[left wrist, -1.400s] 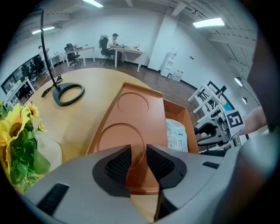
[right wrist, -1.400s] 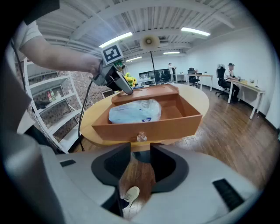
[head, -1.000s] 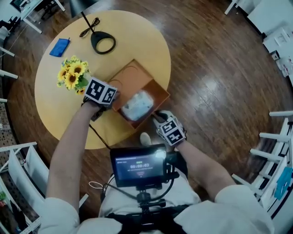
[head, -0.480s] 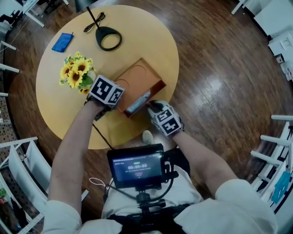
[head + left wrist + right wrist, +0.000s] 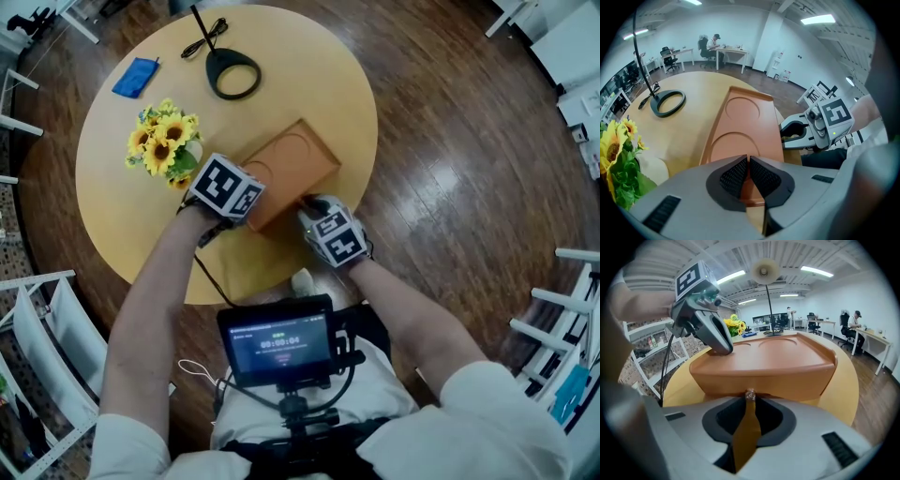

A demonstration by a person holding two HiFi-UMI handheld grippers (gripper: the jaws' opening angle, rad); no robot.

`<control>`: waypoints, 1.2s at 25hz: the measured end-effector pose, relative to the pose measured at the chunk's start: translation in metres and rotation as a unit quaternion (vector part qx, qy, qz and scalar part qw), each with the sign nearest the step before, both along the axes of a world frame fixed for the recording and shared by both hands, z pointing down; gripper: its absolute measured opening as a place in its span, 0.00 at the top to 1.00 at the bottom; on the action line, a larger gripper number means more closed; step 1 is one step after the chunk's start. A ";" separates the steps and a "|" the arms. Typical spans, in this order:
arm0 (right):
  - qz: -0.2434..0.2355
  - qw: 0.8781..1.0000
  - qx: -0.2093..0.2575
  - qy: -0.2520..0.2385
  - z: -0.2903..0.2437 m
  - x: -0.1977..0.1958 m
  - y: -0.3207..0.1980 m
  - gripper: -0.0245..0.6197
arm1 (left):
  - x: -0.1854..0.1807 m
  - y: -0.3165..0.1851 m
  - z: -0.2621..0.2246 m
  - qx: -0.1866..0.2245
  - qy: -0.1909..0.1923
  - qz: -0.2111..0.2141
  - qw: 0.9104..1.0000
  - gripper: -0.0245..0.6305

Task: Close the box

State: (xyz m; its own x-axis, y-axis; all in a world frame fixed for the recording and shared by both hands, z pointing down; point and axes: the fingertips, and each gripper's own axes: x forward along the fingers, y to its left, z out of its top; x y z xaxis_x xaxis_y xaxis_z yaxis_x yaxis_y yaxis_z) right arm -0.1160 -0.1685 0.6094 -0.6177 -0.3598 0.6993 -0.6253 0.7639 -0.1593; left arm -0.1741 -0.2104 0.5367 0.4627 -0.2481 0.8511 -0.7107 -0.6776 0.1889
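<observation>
The orange-brown box lies on the round table with its lid down; two circles are pressed into the lid. My left gripper is shut, its tips on the lid's near end. My right gripper is at the box's near right side, facing the front wall. A thin brown tab with a small stud sits between its shut jaws. Each gripper shows in the other's view: the right gripper and the left gripper.
A bunch of sunflowers stands just left of the box, close to my left hand. Farther back lie a black ring-shaped lamp base with its cable and a blue cloth. White shelving stands at the left, over wooden floor.
The box was open with a white thing inside; the two halves have come together and it is now closed. Both grippers moved in with it, the right one up to the front wall.
</observation>
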 end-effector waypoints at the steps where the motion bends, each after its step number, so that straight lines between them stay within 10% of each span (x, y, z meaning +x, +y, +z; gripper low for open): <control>1: 0.000 1.000 0.000 0.000 0.000 0.000 0.000 0.85 | 0.000 0.000 0.000 0.002 0.000 0.000 1.000 0.94; 8: -0.028 0.999 -0.009 0.014 0.004 0.007 0.003 0.82 | -0.003 0.000 -0.001 0.024 0.011 -0.001 1.000 0.94; 12: -0.044 0.999 -0.017 0.011 -0.013 0.035 0.020 0.79 | -0.015 -0.001 -0.017 0.066 0.046 -0.073 0.994 0.93; 18: -0.058 0.998 -0.026 -0.020 -0.050 0.109 0.062 0.79 | -0.001 0.048 -0.066 0.166 0.091 -0.231 0.954 0.93; 30: -0.084 0.996 -0.033 -0.007 -0.107 0.221 0.121 0.79 | 0.064 0.237 -0.050 0.140 0.079 -0.440 0.884 0.92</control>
